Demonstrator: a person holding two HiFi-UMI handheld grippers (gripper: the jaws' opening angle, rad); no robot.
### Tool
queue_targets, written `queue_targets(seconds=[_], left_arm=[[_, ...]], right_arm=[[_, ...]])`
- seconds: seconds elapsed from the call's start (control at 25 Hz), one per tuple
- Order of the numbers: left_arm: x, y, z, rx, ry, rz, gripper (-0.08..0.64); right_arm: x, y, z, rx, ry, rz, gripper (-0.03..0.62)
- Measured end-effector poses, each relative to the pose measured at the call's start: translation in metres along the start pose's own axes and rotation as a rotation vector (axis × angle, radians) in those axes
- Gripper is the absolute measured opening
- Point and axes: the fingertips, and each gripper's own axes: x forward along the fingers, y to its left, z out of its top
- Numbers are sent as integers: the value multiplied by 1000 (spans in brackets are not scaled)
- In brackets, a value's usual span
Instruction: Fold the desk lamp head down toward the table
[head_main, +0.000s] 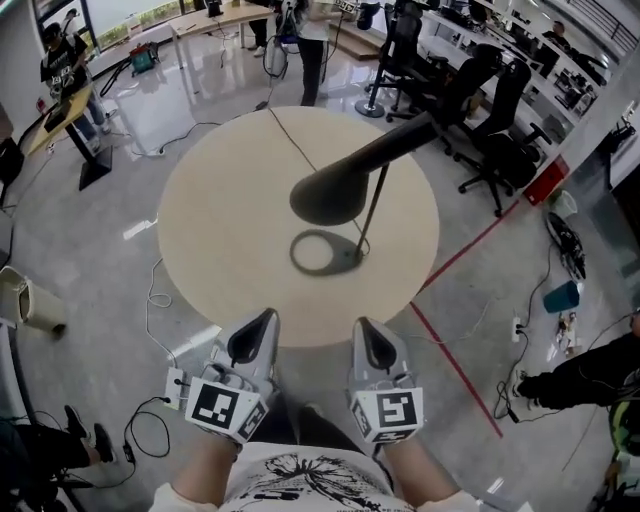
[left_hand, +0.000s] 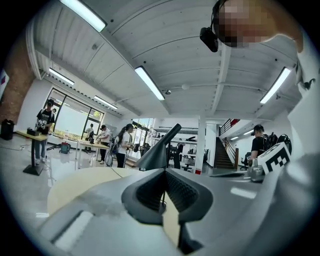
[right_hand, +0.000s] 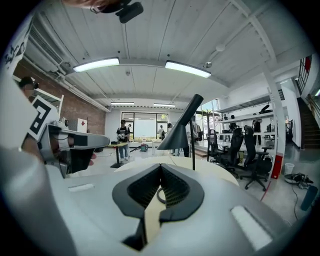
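A black desk lamp stands on the round wooden table (head_main: 220, 210). Its round base (head_main: 322, 252) rests right of centre, and a thin stem (head_main: 373, 200) rises from it. The cone-shaped head (head_main: 335, 190) is raised and tilted, its neck running up to the right. My left gripper (head_main: 262, 318) and right gripper (head_main: 365, 325) hover side by side at the table's near edge, short of the lamp. Both are shut with nothing held. The lamp head (left_hand: 157, 152) shows beyond my left gripper (left_hand: 164, 172) in the left gripper view. In the right gripper view the lamp head (right_hand: 182, 131) stands past my right gripper (right_hand: 160, 166).
The lamp's dark cord (head_main: 292, 140) runs across the table to its far edge. Black office chairs (head_main: 480, 110) stand to the far right, and people stand at desks (head_main: 215, 20) at the back. Cables and a power strip (head_main: 175, 385) lie on the floor at the left.
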Motion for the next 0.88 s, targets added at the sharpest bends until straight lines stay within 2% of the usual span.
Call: queue_targets(seconds=[0.2,0.36,0.56,0.72,0.88], left_arm=[[-32,-19,-11,14,26,14,3],[-55,-24,-9,66,57,4,3],[-100,-22,-11,60,39,-9,3],[-147,-30,-20,41,46,-57,3],[-198,-38,-30,37,57,-94,3]], right_arm=[[-21,21,-8,33,-6,64,9],[-34,38,-7,32,-8,73,9],[-59,71,-13,14,8,66,9],[-83,112,-18,-26,19,88,8],[-116,147,-26,-48,32,69,9]])
